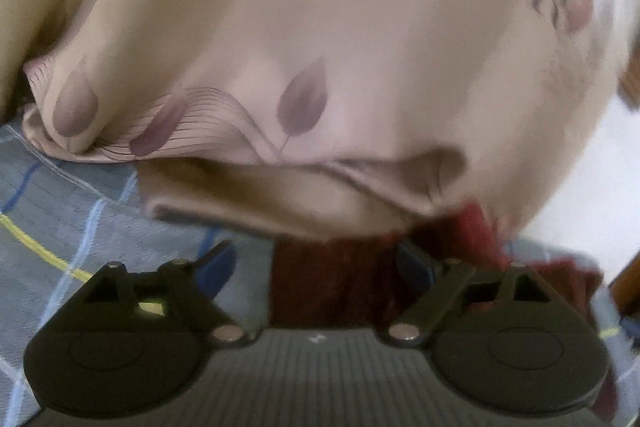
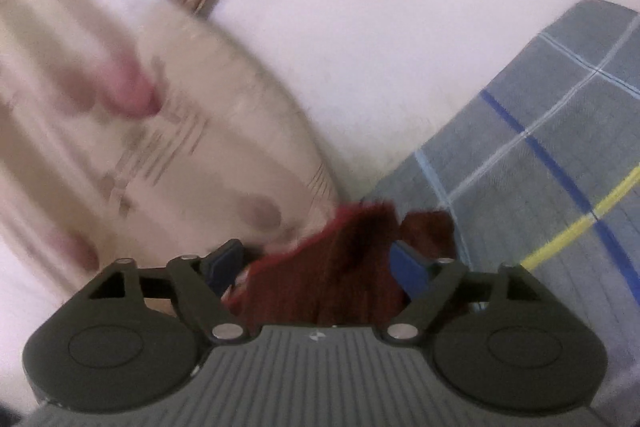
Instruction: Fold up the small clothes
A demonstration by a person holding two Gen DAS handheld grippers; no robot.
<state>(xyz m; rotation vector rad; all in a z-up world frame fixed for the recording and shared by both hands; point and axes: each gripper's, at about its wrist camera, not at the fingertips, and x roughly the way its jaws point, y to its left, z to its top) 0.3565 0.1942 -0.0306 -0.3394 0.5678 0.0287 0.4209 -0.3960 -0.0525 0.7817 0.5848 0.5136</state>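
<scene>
The left hand-held gripper (image 1: 320, 263) is held wide open. A dark red fuzzy cloth (image 1: 340, 283) is seen between its blue fingers (image 1: 416, 267), not pinched. At 12 o'clock a beige pillow with purple leaf prints (image 1: 304, 67) lies on the grey checked bedsheet (image 1: 60, 211). The right hand-held gripper (image 2: 318, 265) is also spread wide over the same red cloth (image 2: 340, 267), tilted slightly down.

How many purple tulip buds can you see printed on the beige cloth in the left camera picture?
3 clear tulip buds: one far left, one lying slanted beside it, one upright in the middle. A blurry purple patch up top may be another.
</scene>
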